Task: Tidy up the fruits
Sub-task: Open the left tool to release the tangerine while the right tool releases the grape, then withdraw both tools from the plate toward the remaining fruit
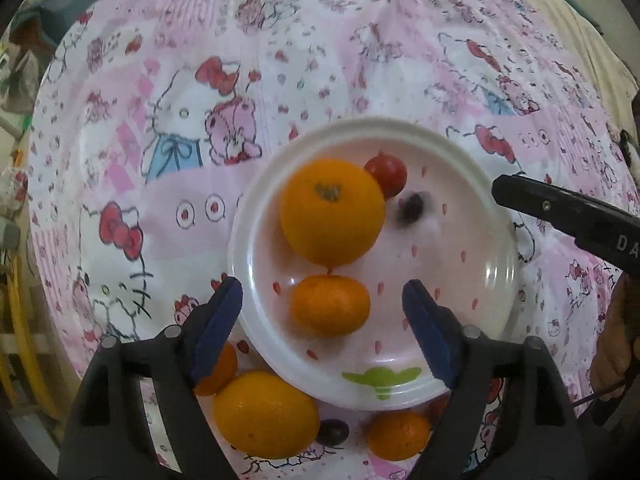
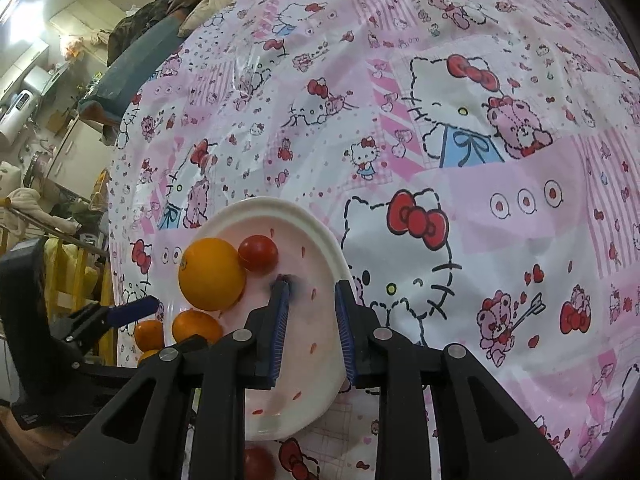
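Both claws are gaping empty: left claw (image 1: 322, 294) straddling a firm, light mandarin (image 1: 330, 306); right claw (image 2: 310, 300) hovering behind a blurred, probably soft grape (image 1: 412, 206).

The near right part of the plate (image 1: 496, 280) was found bare, its left half occupied by a large orange (image 1: 332, 210), a small orange (image 1: 330, 305) and a tomato (image 1: 386, 176). A blurred dark fruit (image 1: 412, 206) lay just beside these. The cloth (image 2: 500, 160) beyond the plate was seen unobstructed. Loose fruit (image 1: 266, 414) crowded the plate's near edge.
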Demonstrator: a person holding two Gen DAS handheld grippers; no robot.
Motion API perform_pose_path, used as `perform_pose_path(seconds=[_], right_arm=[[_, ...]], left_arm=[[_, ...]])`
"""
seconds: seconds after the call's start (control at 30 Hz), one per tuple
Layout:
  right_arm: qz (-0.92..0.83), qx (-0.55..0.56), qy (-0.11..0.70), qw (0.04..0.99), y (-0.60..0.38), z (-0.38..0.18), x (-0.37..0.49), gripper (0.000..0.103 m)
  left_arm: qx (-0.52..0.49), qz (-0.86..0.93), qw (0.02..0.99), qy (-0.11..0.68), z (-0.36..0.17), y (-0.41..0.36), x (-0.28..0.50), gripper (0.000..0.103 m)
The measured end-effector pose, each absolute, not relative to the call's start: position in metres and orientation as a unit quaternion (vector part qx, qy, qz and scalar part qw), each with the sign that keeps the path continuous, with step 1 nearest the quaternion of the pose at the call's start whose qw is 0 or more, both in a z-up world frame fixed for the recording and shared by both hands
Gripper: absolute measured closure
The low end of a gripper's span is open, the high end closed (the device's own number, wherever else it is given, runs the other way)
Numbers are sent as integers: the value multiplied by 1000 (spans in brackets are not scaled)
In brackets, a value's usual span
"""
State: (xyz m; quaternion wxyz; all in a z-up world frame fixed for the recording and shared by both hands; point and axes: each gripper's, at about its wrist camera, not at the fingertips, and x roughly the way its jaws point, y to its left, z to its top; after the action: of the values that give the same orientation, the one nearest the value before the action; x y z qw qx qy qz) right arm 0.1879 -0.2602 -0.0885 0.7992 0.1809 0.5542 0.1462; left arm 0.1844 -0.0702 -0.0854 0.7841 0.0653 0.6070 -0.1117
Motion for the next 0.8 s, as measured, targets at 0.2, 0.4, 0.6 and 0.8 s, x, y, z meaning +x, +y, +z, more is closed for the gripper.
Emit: perform_pose_path(seconds=[0.2, 0.4, 0.6, 0.8], right_arm=[[139, 192, 550, 800, -268, -86, 189, 76], [138, 196, 541, 806, -272, -76, 187, 76], [144, 188, 525, 817, -272, -58, 180, 76], [131, 196, 515, 824, -281, -45, 166, 76]], left_arm=[[67, -104, 792, 598, -82, -64, 180, 23], [54, -99, 804, 584, -76, -59, 181, 23], [44, -105, 817, 565, -61, -56, 172, 23], [25, -89, 826, 556, -49, -43, 166, 23]])
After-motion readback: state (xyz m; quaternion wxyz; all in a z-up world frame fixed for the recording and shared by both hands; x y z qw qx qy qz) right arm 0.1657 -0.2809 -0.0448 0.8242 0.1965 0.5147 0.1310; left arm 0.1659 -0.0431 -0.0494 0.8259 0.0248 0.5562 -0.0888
